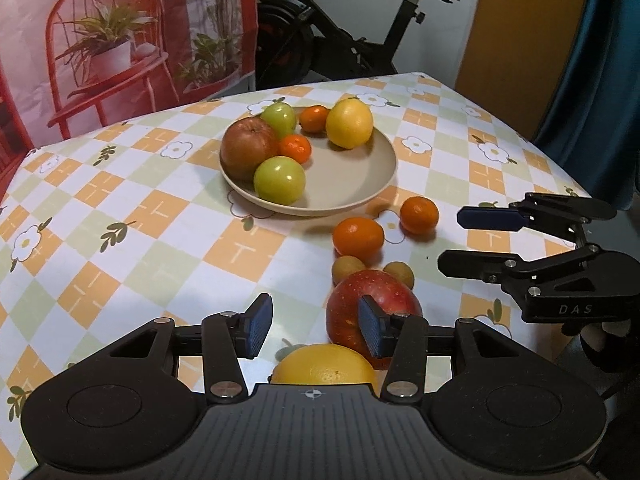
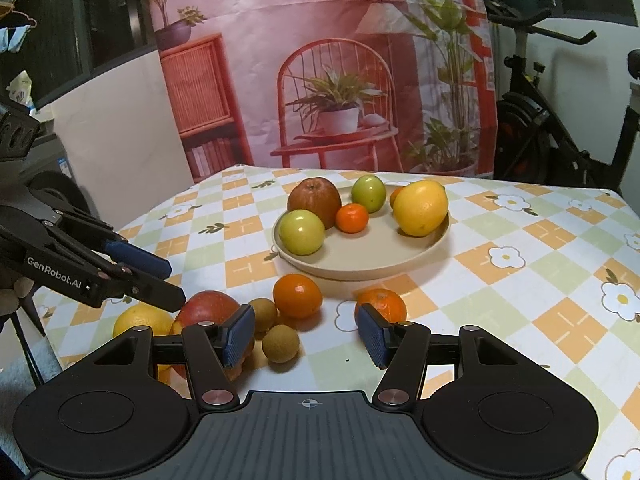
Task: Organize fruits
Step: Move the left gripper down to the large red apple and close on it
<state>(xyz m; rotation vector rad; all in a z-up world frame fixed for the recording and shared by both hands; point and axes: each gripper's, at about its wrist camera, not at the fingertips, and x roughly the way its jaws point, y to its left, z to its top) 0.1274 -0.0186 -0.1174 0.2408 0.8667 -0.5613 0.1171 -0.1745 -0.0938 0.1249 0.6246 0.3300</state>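
Beige plate: sitting mid-desk, holding six fruits already.
Loose fruit: red apple, yellow citrus, two oranges and two small brown fruits are lying just in front of the plate.
Left tool: hanging part open and empty beside the apple, near the plate's front.
Right tool: hanging part open, gripping nothing, over the brown fruits.
Risk: round fruit is packed together, so a nudging finger is likely to roll neighbours off the desk edge.

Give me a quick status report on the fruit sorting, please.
Both grippers open, empty: left gripper, right gripper. Plate part filled. Red apple nearest left.
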